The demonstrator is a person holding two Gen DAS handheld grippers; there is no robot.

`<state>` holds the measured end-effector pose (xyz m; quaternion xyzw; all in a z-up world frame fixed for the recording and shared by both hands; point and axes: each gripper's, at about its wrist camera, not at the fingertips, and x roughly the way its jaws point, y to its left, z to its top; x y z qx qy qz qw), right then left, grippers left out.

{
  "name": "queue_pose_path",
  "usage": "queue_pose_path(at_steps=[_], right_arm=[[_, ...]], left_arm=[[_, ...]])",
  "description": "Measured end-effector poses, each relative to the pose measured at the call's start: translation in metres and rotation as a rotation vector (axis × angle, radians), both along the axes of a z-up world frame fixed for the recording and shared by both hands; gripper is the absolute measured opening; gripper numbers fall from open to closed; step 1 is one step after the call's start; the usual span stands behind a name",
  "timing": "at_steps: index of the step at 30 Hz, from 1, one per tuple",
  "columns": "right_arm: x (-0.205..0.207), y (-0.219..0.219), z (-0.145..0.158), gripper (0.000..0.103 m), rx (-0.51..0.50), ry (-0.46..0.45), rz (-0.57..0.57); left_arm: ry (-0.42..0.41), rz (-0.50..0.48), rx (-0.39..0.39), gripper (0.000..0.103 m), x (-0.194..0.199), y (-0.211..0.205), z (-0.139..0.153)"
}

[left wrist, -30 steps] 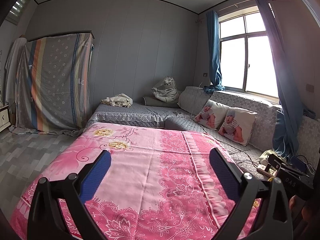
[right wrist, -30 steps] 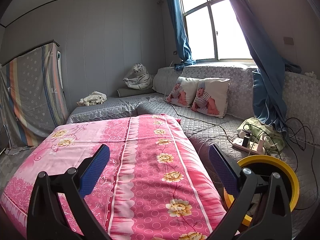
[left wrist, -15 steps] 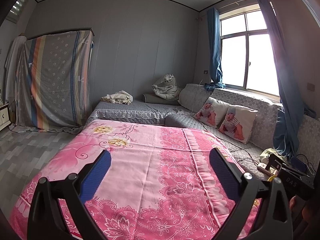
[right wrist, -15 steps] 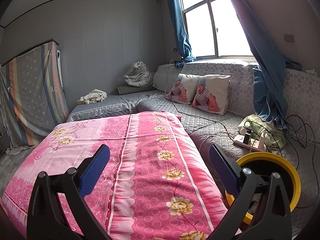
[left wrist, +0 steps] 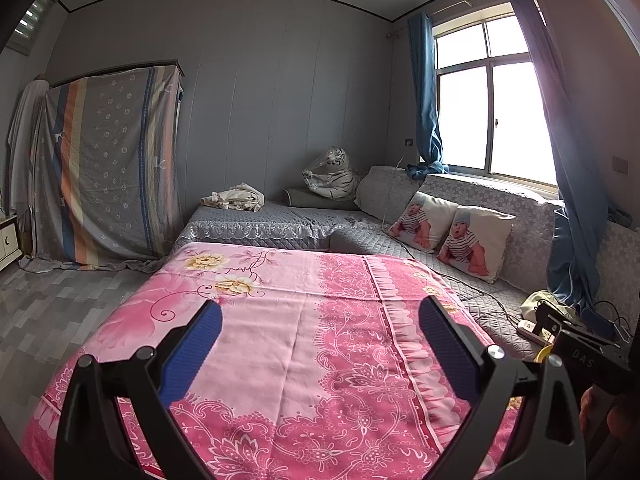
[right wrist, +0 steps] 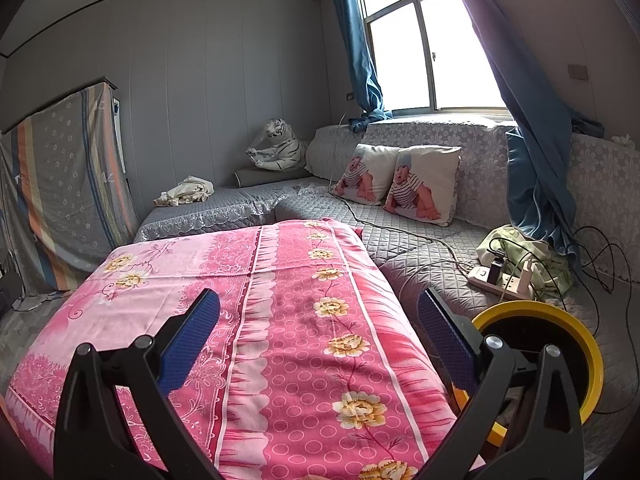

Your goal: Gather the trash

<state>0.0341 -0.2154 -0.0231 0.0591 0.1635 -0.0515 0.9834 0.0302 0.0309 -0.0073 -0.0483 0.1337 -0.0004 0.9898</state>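
My left gripper [left wrist: 320,322] is open over a table covered by a pink flowered cloth [left wrist: 288,320], with nothing between its blue pads. My right gripper [right wrist: 318,320] is also open above the same pink cloth [right wrist: 280,312], empty. A round yellow-rimmed bin [right wrist: 560,344] stands low at the right, partly behind the right finger. No loose trash shows on the cloth. In the left wrist view, the other gripper's black body [left wrist: 580,352] pokes in at the right edge.
A grey quilted sofa [right wrist: 420,248] wraps around the far and right sides, with two baby-print pillows [right wrist: 400,184], a plush white tiger [right wrist: 280,148], crumpled cloth [left wrist: 236,198], a power strip [right wrist: 500,280] with cables, and green fabric [right wrist: 532,256]. A striped sheet [left wrist: 108,160] covers furniture at left.
Both views have tilted up and shifted slightly; the room sits a little lower in frame. Both grippers stay open and empty.
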Motion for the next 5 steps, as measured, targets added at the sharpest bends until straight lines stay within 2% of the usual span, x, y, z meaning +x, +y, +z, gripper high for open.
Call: queue_pose_path(at_steps=[5], right_arm=[[0.0001, -0.0004, -0.0003, 0.095, 0.001, 0.0, -0.002]], left_arm=[[0.004, 0.0, -0.004, 0.095, -0.0012, 0.0005, -0.0002]])
